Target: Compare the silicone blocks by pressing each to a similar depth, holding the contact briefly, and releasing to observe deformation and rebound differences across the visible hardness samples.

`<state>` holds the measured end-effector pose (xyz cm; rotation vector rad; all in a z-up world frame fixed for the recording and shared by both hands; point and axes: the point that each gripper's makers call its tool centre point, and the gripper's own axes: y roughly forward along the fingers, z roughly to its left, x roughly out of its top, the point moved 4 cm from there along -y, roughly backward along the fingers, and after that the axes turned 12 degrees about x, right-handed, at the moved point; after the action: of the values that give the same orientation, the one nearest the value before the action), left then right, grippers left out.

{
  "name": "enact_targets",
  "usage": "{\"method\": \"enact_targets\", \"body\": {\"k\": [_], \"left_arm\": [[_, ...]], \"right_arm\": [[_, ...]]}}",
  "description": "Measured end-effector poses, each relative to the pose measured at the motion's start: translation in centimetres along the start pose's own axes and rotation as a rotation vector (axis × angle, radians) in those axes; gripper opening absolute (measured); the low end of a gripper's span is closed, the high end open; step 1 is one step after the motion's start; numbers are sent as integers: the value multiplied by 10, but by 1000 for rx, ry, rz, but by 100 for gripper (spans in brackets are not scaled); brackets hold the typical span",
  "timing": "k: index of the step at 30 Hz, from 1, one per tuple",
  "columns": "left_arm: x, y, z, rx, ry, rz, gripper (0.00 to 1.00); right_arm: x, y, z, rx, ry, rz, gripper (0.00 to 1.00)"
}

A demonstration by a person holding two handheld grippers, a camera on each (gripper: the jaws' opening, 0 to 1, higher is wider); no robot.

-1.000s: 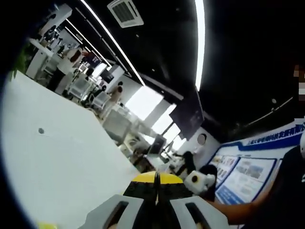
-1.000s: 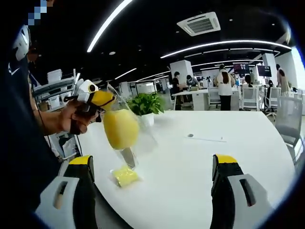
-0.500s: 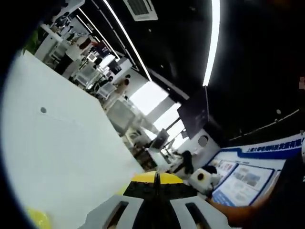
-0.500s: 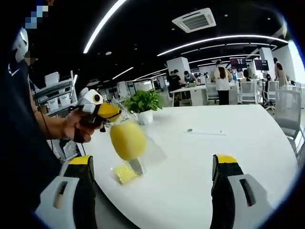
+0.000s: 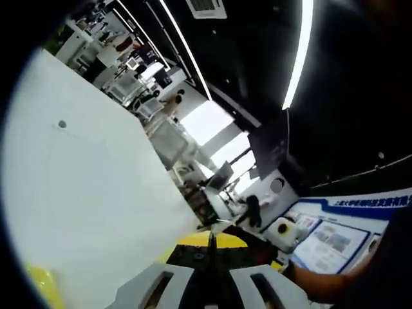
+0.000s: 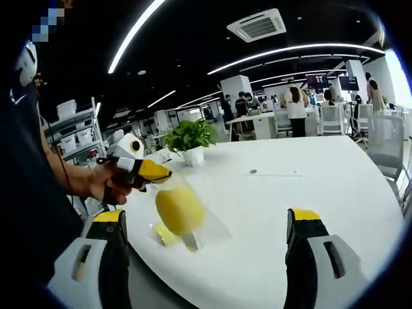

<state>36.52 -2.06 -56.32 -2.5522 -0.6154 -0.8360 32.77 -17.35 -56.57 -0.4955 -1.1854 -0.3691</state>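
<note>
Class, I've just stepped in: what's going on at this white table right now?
A person holds a hand-held gripper in each hand. The left hand-held gripper, jaws shut, dangles a clear bag holding a yellow block above the white table. A second yellow block lies on the table beneath it. The right hand-held gripper waits open, holding nothing.

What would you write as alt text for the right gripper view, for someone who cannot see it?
A person's hand holds the left gripper, which dangles a clear bag holding a yellow block above a white table. A second yellow block lies on the table just behind it. The right gripper frames the bottom, jaws wide apart, with a potted plant and office beyond.
</note>
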Motion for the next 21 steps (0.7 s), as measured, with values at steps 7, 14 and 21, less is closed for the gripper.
{"method": "enact_targets", "body": {"k": [7, 14, 21], "left_arm": [[-20, 8, 23, 45, -49, 25, 0], [-35, 15, 36, 71, -85, 45, 0], [-46, 19, 50, 96, -144, 63, 0]], "right_arm": [[-7, -1, 2, -7, 11, 12, 97], [-26, -2, -1, -14, 41, 35, 97], [-30, -3, 0, -15, 55, 41, 97]]}}
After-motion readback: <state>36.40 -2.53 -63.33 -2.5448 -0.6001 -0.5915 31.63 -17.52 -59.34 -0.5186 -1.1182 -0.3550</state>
